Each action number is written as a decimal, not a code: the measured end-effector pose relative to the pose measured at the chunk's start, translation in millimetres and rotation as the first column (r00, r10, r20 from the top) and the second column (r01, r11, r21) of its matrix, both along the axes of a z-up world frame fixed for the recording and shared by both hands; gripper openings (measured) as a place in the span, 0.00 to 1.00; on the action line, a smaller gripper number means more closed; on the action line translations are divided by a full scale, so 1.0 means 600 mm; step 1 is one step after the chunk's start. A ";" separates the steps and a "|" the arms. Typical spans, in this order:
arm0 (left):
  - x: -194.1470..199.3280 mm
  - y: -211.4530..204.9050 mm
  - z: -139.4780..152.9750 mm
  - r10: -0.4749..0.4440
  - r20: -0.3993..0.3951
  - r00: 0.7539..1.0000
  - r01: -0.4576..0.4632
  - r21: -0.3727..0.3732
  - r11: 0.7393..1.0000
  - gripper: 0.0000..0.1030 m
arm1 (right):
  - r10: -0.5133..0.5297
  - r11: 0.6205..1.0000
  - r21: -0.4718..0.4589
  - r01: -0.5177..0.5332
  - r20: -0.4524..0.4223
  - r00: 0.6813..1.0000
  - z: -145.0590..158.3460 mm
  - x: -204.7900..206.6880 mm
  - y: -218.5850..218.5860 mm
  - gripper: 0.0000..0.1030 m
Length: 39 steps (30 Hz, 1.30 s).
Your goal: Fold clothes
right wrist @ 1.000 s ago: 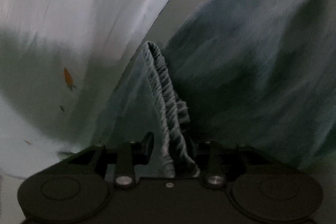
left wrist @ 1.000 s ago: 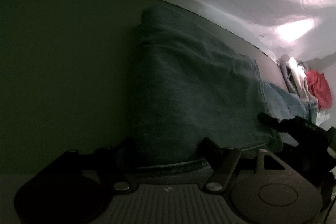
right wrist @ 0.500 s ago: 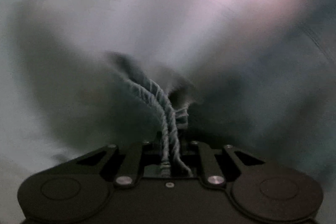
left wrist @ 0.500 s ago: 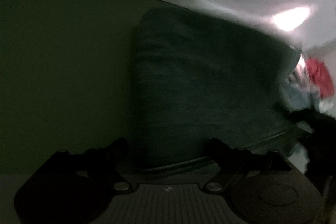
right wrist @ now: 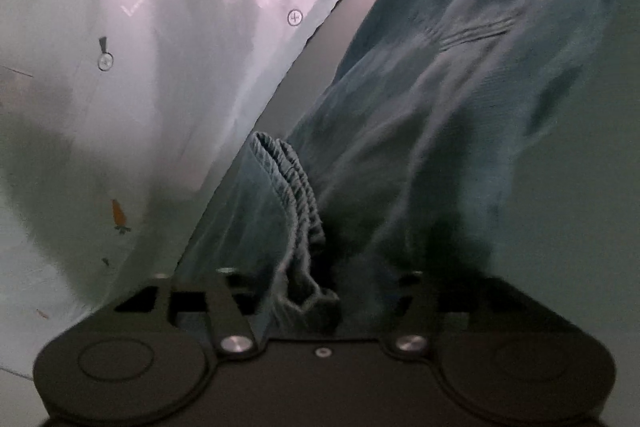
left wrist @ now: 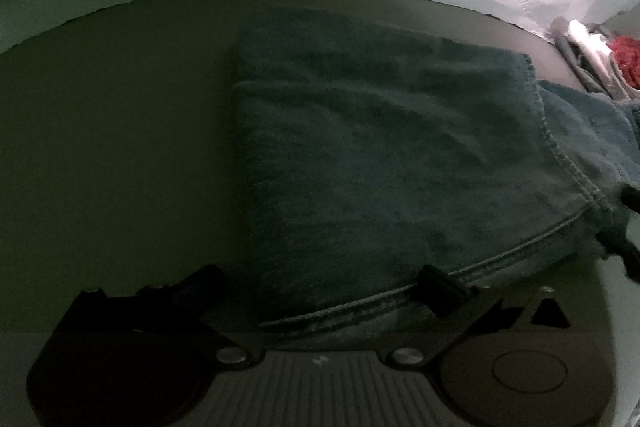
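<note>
Soft teal garment [left wrist: 380, 163], stitched hems, folded rectangular on dark mat [left wrist: 120, 147].

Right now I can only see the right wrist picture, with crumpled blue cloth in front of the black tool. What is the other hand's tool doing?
Observer: The left gripper sits at the near hem of the blue garment, jaws apart, the hem between them.
Visitor: Is the cloth folded there?
Observer: Yes, it lies folded flat on a dark mat.
Visitor: Anything else around?
Observer: A pile of red and white clothes sits at the far right.
</note>
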State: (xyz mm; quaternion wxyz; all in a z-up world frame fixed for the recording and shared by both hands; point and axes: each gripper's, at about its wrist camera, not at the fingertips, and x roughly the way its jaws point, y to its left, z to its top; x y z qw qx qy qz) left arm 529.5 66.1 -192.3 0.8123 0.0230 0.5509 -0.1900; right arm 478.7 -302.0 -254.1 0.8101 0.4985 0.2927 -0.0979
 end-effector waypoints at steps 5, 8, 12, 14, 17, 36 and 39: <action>-0.001 -0.008 -0.001 0.053 0.006 0.999 -0.053 0.030 0.998 1.00 | 0.009 0.999 -0.053 -0.012 -0.049 0.999 0.016 -0.074 -0.026 0.85; -0.007 -0.024 -0.004 0.078 0.034 0.996 -0.080 0.082 0.993 1.00 | -0.026 0.993 -0.117 0.016 -0.081 0.996 0.026 -0.118 -0.057 0.94; -0.010 -0.031 -0.006 0.121 0.051 0.991 -0.126 0.096 0.987 1.00 | -0.125 0.985 -0.131 0.116 -0.068 0.990 0.022 -0.146 -0.122 0.98; -0.011 -0.030 -0.007 0.121 0.057 0.991 -0.125 0.094 0.988 1.00 | -0.177 0.977 -0.130 0.169 -0.054 0.983 0.018 -0.151 -0.160 0.99; -0.013 -0.029 -0.007 0.118 0.064 0.991 -0.124 0.091 0.988 1.00 | -0.264 0.954 -0.153 0.256 -0.033 0.964 0.006 -0.137 -0.222 0.99; -0.016 -0.043 -0.005 0.155 0.073 0.985 -0.163 0.109 0.981 1.00 | -0.554 0.814 0.360 0.456 0.241 0.797 -0.106 -0.169 -0.392 0.27; -0.018 -0.045 -0.006 0.160 0.078 0.984 -0.168 0.105 0.980 1.00 | -0.637 0.722 0.546 0.426 0.284 0.716 -0.139 -0.191 -0.375 0.22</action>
